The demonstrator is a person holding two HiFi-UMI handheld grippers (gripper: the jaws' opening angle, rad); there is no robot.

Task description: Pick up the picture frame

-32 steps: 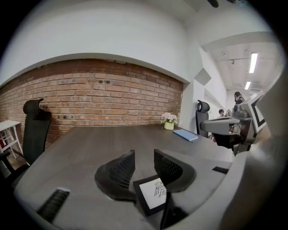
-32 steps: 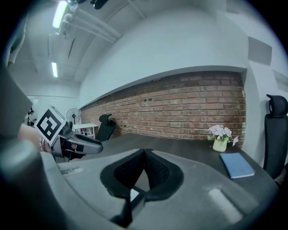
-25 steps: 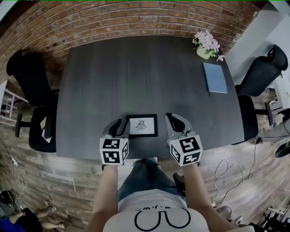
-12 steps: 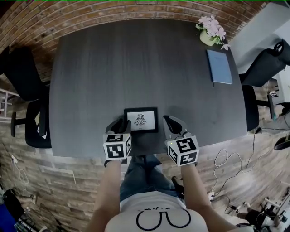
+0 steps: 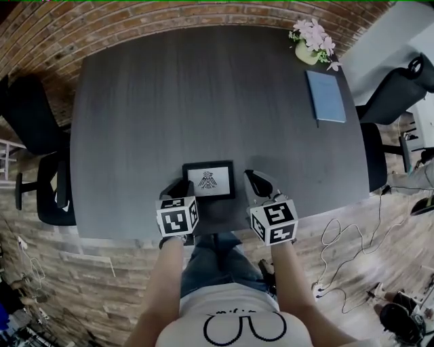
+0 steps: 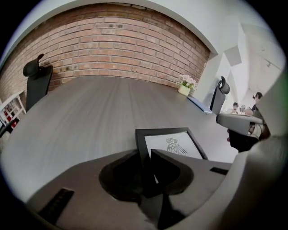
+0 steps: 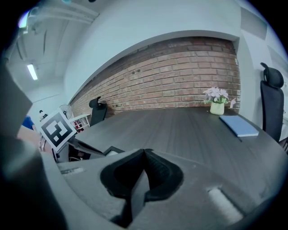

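The picture frame (image 5: 209, 179) lies flat at the 6 o'clock edge of the table (image 5: 203, 88), close to the person. It is a thin rectangle with a narrow matte-black moulding around a white sheet, which carries a small dark bird-like emblem. Its long axis runs from 9 to 3 o'clock and is barely skewed. The emblem's top points toward 12 o'clock, away from the person. The table is a broad rounded rectangle of dark grey board with a fine straight grain running from 6 to 12 o'clock. The left gripper (image 5: 180, 189) sits at the frame's 9 o'clock side. In the left gripper view, the smooth grey plastic jaws of the left gripper (image 6: 146, 155) are closing on the frame (image 6: 168, 143). The frame's left rail stands between them and is not yet visibly clamped. The right gripper (image 5: 255, 181) is just off the frame's 3 o'clock side. In the right gripper view, the ribbed black pads of the right gripper (image 7: 144, 152) are pressed together on nothing. At the table's 1 o'clock corner stands a pale green pot of pink flowers (image 5: 310, 46). Beside it, toward 2 o'clock, lies a flat blue notebook (image 5: 326, 97). A rough red brick wall (image 5: 169, 13) runs behind the table at 12 o'clock.
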